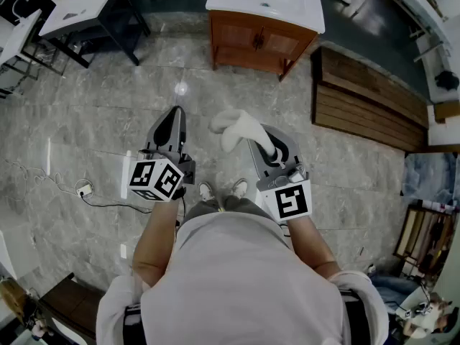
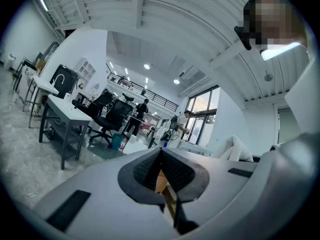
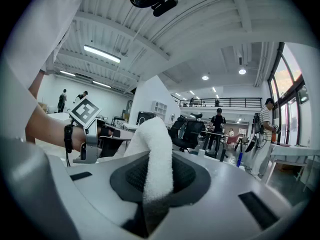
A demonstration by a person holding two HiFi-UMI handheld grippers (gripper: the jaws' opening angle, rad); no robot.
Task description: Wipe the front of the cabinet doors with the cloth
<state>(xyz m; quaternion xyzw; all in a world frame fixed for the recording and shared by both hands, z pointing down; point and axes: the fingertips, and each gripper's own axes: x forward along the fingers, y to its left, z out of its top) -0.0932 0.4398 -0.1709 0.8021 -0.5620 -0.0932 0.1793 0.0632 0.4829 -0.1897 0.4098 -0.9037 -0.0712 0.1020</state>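
Head view, cloth (image 1: 233, 128), left gripper (image 1: 175, 112) seemingly closed

No words, numbers or brand names are showing legibly anywhere. Only coded square markers are sitting on the cubes of the left gripper (image 1: 175, 113) and right gripper (image 1: 259, 139), at nine and four o'clock in the head view.

Both forearms (image 1: 153, 239) are reaching forward at waist height, bare below the white sleeves (image 1: 115, 304). The left gripper (image 1: 175, 113) is pointing ahead, its jaws pressing together with nothing between them. The right gripper (image 1: 260, 135) is pointing ahead beside it at about the same height, its jaws pinching a white cloth (image 1: 233, 126) that is sticking out past the tips. The two grippers are not touching each other.
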